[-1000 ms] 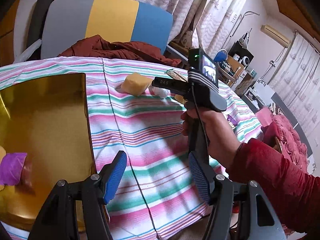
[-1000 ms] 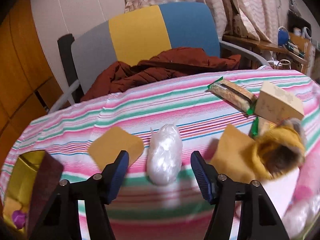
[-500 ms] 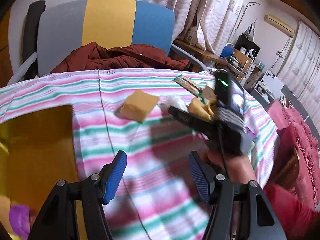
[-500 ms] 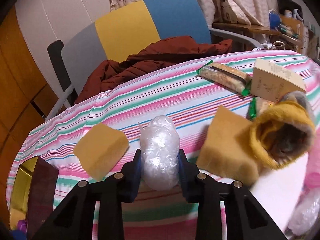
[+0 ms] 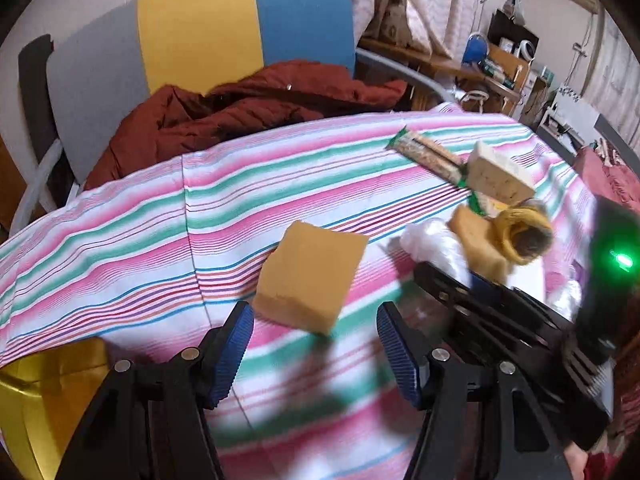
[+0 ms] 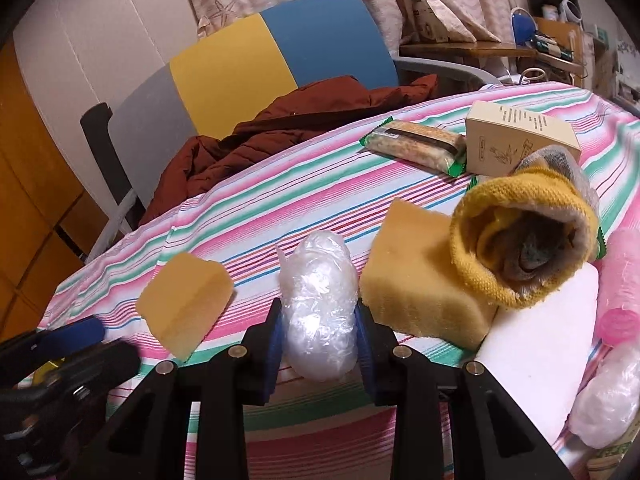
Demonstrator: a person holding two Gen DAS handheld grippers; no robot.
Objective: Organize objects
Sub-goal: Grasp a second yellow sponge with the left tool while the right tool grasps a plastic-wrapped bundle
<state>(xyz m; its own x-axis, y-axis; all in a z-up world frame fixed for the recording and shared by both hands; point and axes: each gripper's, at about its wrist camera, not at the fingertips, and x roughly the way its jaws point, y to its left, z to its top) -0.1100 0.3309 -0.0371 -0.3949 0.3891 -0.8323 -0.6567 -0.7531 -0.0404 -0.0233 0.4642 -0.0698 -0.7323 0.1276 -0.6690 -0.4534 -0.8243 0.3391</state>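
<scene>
My right gripper (image 6: 319,332) is shut on a clear plastic-wrapped bundle (image 6: 318,312) over the striped tablecloth (image 6: 256,216); the bundle also shows in the left wrist view (image 5: 434,244). My left gripper (image 5: 316,344) is open and empty, just short of a yellow sponge (image 5: 314,274), which shows in the right wrist view too (image 6: 186,304). A gold box (image 5: 44,396) sits at the lower left. The left gripper's blue pad shows at the left of the right wrist view (image 6: 74,330).
A larger sponge (image 6: 416,288), a yellow knit sock (image 6: 520,240), a white block (image 6: 540,340), a cream carton (image 6: 520,140), a snack bar (image 6: 416,146) and pink plastic items (image 6: 622,288) crowd the right. A chair with a red jacket (image 5: 248,108) stands behind the table.
My right gripper closed on the plastic bundle and holds it. My left gripper swung right, from over the gold box toward the yellow sponge.
</scene>
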